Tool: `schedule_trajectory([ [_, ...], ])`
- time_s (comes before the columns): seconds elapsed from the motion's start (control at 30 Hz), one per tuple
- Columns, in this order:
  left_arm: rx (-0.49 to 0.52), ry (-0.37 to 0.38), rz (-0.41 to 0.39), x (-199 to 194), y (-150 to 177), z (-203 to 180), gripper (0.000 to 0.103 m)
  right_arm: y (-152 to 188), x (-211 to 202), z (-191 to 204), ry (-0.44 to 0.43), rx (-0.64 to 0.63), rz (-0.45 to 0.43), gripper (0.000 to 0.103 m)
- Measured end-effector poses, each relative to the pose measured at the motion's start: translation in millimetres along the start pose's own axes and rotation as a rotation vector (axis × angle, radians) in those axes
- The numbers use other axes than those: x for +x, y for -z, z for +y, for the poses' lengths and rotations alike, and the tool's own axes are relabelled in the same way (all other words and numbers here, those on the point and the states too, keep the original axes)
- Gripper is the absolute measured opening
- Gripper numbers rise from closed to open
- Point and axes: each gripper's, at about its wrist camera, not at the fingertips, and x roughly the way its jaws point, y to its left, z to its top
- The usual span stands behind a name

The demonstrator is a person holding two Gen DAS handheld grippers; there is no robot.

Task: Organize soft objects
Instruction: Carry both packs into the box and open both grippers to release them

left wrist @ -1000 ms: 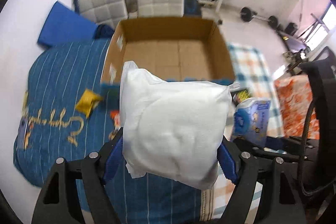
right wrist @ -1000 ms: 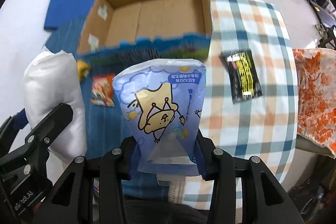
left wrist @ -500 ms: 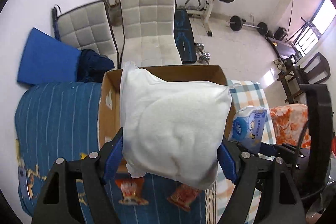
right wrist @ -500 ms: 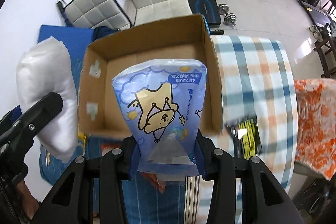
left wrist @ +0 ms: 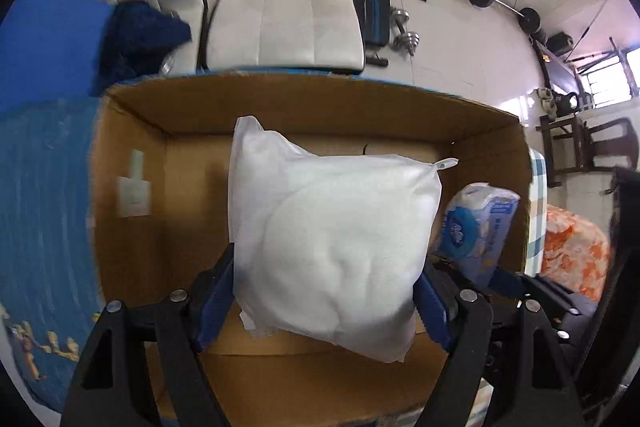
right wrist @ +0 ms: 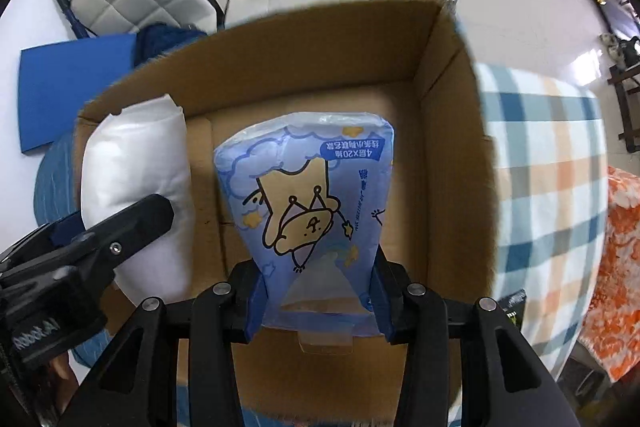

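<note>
Gripping white pillow [left wrist: 332, 243], left tongs [left wrist: 320, 291]; right tongs [right wrist: 316, 291] clamp tissue pack [right wrist: 308, 203]; cartoon print right-view only.

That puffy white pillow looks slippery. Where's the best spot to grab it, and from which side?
Judging by the grip now, near one edge, coming from the side nearest the holder. The left hand-held gripper pinches the white pillow across its lower edge, where the soft filling squashes thin enough to fit between the fingers.

Left tongs [left wrist: 326, 291] and right tongs [right wrist: 318, 297]: matte black triangular-framed arms with silver round screws, each tipped with blue finger pads [left wrist: 214, 291]. White lettering marks one black body.
</note>
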Motion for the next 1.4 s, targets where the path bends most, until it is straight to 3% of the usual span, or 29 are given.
schedule_trajectory([
  [0.13,-0.034,0.054,0.067,24.6,-11.5,6.4,0.078,-19.3,23.5,-4.5,0.028,-0.015,0.025,0.046],
  [0.47,-0.044,0.054,0.144,52.1,-25.3,8.5,0.080,-33.3,46.3,2.8,0.046,-0.041,0.051,0.053],
  [0.63,-0.068,0.061,0.162,57.7,-24.1,10.0,0.081,-33.4,55.6,0.1,0.032,-0.037,0.065,0.064],
  [0.77,-0.077,0.018,0.169,56.1,-21.4,9.1,0.083,-30.0,56.3,3.2,0.017,-0.041,0.070,0.071],
  [0.9,-0.079,0.017,0.141,42.4,-15.9,11.1,0.083,-23.3,50.8,5.7,0.000,-0.046,0.062,0.080],
  [0.97,-0.068,0.005,0.118,31.1,-12.6,12.6,0.089,-18.2,46.1,7.2,-0.006,-0.043,0.061,0.085],
  [1.03,-0.050,-0.006,0.096,17.6,-8.6,13.3,0.091,-11.7,37.7,7.7,-0.007,-0.040,0.050,0.099],
  [1.07,-0.040,-0.010,0.085,10.8,-6.0,14.6,0.095,-6.5,34.4,8.0,0.002,-0.045,0.042,0.101],
  [1.4,0.018,-0.115,-0.107,-53.2,40.0,17.3,0.103,43.4,2.5,12.1,0.102,-0.016,-0.054,0.103],
])
